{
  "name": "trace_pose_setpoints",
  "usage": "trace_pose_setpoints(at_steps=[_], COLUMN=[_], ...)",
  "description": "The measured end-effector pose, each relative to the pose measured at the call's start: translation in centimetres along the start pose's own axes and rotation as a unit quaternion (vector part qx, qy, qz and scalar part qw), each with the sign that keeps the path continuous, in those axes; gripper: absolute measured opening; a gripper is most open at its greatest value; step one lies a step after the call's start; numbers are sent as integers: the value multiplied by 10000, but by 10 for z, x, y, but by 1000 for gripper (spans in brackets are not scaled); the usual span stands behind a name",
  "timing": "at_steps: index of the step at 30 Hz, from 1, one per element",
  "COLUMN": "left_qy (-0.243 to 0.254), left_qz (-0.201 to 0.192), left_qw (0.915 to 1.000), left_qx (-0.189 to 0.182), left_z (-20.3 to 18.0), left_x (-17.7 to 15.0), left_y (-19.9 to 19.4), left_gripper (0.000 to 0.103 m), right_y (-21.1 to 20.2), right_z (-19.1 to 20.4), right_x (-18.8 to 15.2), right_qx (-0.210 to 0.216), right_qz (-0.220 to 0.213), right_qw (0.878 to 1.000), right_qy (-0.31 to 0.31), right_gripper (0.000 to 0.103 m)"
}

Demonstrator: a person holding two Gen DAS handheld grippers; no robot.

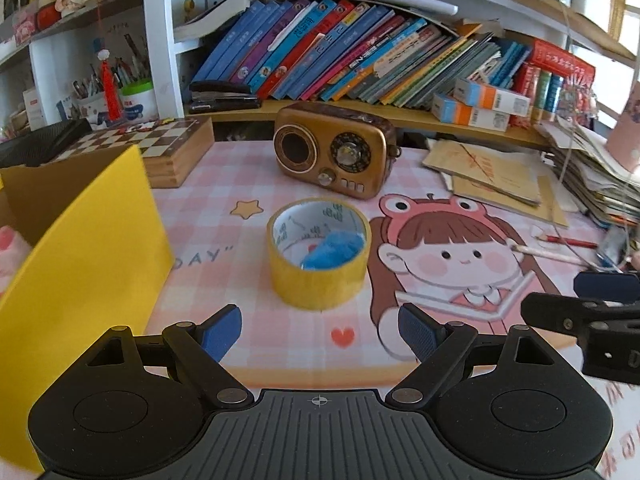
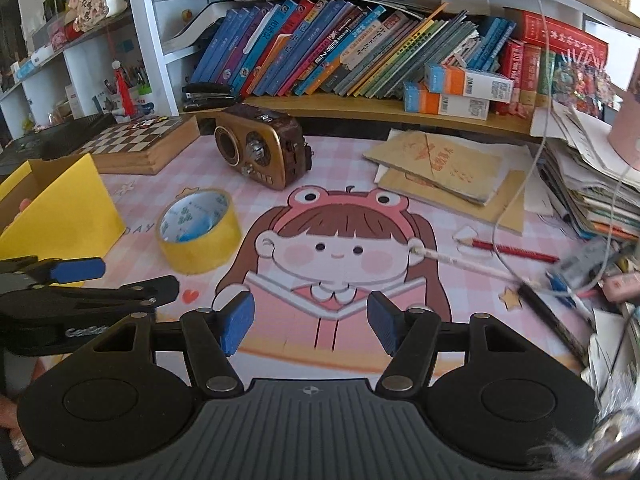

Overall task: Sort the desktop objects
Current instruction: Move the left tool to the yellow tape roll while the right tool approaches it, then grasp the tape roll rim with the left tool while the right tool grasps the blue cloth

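A yellow tape roll (image 1: 319, 251) stands on the pink desk mat with something blue inside it; it also shows in the right wrist view (image 2: 199, 230). My left gripper (image 1: 320, 330) is open and empty, just in front of the roll. My right gripper (image 2: 312, 322) is open and empty over the cartoon girl print. A yellow box (image 1: 80, 264) stands open at the left, also in the right wrist view (image 2: 60, 208). A red pencil (image 2: 514, 251), a white pencil (image 2: 460, 261) and a black pen (image 2: 554, 324) lie to the right.
A brown retro radio (image 1: 334, 150) stands behind the tape. A chessboard box (image 1: 168, 146) is at back left. Stacked envelopes and papers (image 2: 444, 168) lie at right. A shelf of books (image 1: 340, 56) runs along the back. The other gripper's fingers (image 2: 76, 270) show at left.
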State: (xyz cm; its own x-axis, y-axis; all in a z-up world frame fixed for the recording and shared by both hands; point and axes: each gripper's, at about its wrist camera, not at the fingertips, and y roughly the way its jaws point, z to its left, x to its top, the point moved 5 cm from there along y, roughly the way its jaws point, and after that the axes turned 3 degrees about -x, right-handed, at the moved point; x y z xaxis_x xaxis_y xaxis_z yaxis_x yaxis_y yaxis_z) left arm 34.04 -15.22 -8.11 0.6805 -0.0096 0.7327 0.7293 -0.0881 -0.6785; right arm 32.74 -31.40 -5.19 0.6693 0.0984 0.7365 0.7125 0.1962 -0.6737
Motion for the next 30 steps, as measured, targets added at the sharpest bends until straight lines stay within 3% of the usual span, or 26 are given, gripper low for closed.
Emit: trace_pose_setpoints(at_steps=[10, 24, 27, 30], left_qy=[33, 425, 451, 305], left_qz=[-48, 60, -14, 17], left_qw=[9998, 9988, 9988, 9995], left_qx=[211, 244, 170, -128], left_z=[4, -10, -8, -7], left_x=[19, 23, 23, 24], left_y=[49, 90, 91, 84], left_gripper=[93, 92, 83, 83], right_y=[23, 31, 31, 30], right_z=[-8, -14, -14, -14], right_x=[9, 10, 10, 9], right_qx=[95, 44, 45, 40], right_qz=[64, 194, 199, 193], right_qw=[9999, 9998, 9998, 9998], right_qy=[-13, -8, 6, 11], right_gripper=[61, 64, 64, 64])
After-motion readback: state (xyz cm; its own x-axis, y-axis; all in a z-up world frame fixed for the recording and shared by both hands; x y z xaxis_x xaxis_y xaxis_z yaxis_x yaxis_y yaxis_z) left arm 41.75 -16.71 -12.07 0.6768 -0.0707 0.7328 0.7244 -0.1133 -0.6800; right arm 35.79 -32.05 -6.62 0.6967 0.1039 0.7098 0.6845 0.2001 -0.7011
